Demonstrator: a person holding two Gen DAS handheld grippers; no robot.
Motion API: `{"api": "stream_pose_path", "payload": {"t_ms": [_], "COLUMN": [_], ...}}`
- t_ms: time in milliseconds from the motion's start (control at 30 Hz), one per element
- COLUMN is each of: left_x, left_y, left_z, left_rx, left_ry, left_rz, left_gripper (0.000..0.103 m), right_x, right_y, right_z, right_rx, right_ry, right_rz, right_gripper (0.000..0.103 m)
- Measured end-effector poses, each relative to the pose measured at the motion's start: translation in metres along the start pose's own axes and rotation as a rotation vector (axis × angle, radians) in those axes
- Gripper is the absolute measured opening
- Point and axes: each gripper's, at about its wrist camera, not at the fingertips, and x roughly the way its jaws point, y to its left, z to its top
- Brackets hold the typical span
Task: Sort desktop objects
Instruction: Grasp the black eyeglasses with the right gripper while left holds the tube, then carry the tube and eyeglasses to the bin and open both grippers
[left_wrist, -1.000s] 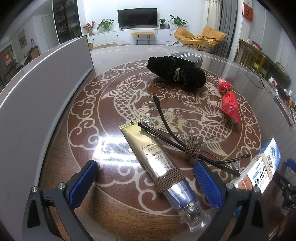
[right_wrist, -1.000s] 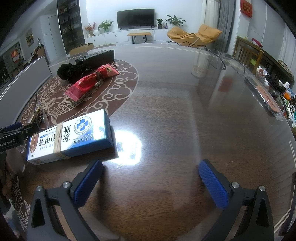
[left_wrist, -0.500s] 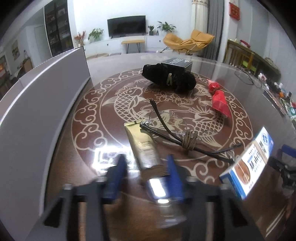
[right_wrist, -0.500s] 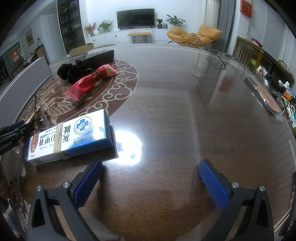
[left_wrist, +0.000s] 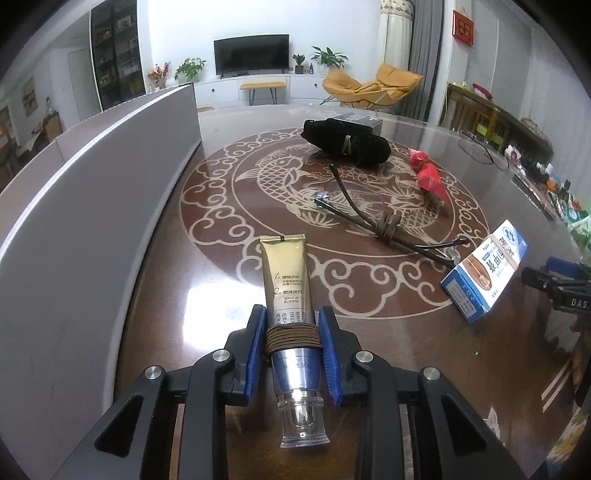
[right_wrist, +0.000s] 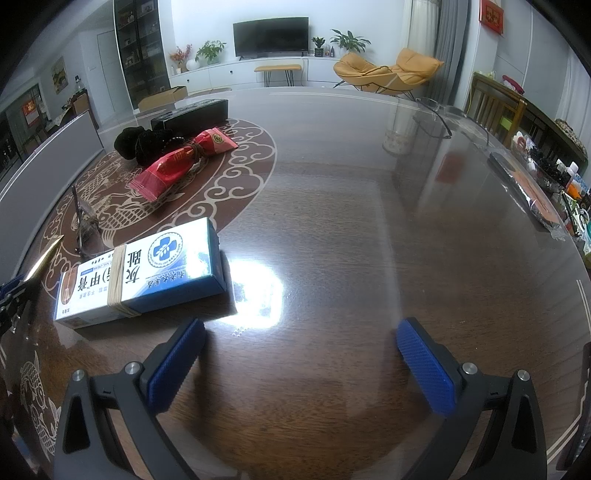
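Observation:
A gold and silver tube (left_wrist: 286, 280), wound with brown cord near its clear cap, sits between the blue pads of my left gripper (left_wrist: 291, 315), which is shut on it at the cord. The tube's gold tail points forward over the table, apart from the glasses (left_wrist: 384, 225). In the right wrist view the tail (right_wrist: 48, 254) shows at the left edge. My right gripper (right_wrist: 299, 332) is open over bare wood, with nothing between its fingers. A blue and white box (right_wrist: 144, 269) with a rubber band lies just to its front left.
On the table's round fish pattern lie a black pouch (left_wrist: 347, 142), a black box (left_wrist: 360, 120) behind it, and a red packet (left_wrist: 428, 177). A grey panel (left_wrist: 92, 184) runs along the left side. Clutter lines the far right edge (right_wrist: 546, 184).
My left gripper went from open around the tube to shut on it. It has drawn the tube back and away from the glasses. The right gripper has not moved.

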Motion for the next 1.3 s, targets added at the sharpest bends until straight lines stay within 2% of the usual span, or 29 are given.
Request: {"api": "stream_pose_path", "payload": {"t_ms": [33,233,367,400,467,533,600,667,733,800,833,933,1033,1067,1100,1167,1233,1300], "left_x": [0.000,0.000,0.000,0.000,0.000,0.000,0.000,0.000,0.000,0.000,0.000,-0.003,-0.008,-0.009,-0.011,-0.015,-0.024,-0.040], "left_y": [-0.001,0.000,0.000,0.000,0.000,0.000,0.000,0.000,0.000,0.002,0.003,0.008,0.013,0.015,0.016,0.019,0.021,0.020], "left_z": [0.000,0.000,0.000,0.000,0.000,0.000,0.000,0.000,0.000,0.000,0.000,-0.003,-0.007,-0.009,-0.011,-0.014,-0.015,-0.015], "left_rx": [0.005,-0.001,-0.002,-0.002,-0.002,-0.001,-0.001,-0.001,-0.002,-0.009,-0.017,-0.041,-0.068,-0.073,-0.078,-0.089,-0.105,-0.113], "left_ry": [0.000,-0.001,-0.001,-0.001,0.000,-0.001,-0.001,-0.001,-0.001,-0.002,-0.004,-0.003,-0.002,-0.003,-0.004,-0.008,-0.025,-0.062], "left_rz": [0.006,-0.003,-0.004,-0.004,-0.004,-0.004,-0.004,-0.004,-0.005,-0.012,-0.018,-0.034,-0.059,-0.069,-0.079,-0.091,-0.108,-0.120], "left_gripper": [0.029,0.029,0.029,0.029,0.029,0.029,0.029,0.029,0.029,0.028,0.028,0.028,0.028,0.028,0.028,0.028,0.028,0.028], "right_x": [-0.009,-0.018,-0.021,-0.015,-0.005,0.009,0.009,-0.005,-0.021,-0.024,-0.019,0.007,0.035,0.037,0.040,0.038,0.033,0.019], "right_y": [-0.005,-0.006,0.032,0.046,0.050,0.037,0.017,0.021,0.057,0.107,0.125,0.169,0.189,0.192,0.196,0.201,0.200,0.189], "right_z": [-0.009,-0.015,-0.019,-0.015,-0.002,0.018,0.035,0.044,0.051,0.054,0.055,0.063,0.066,0.065,0.063,0.056,0.053,0.052], "right_rx": [0.000,0.045,-0.067,-0.122,-0.142,-0.081,0.027,0.036,-0.113,-0.307,-0.370,-0.500,-0.554,-0.563,-0.576,-0.616,-0.604,-0.567], "right_ry": [0.000,0.004,0.043,0.056,0.042,0.034,0.028,-0.020,-0.076,-0.067,-0.045,0.036,0.117,0.130,0.151,0.159,0.167,0.133], "right_rz": [0.000,0.047,0.093,0.081,0.060,-0.036,-0.083,-0.016,0.122,0.279,0.306,0.332,0.325,0.342,0.368,0.356,0.360,0.371], "right_gripper": [0.103,0.103,0.103,0.103,0.102,0.102,0.093,0.092,0.092,0.091,0.089,0.079,0.073,0.061,0.042,0.027,0.026,0.026]}}
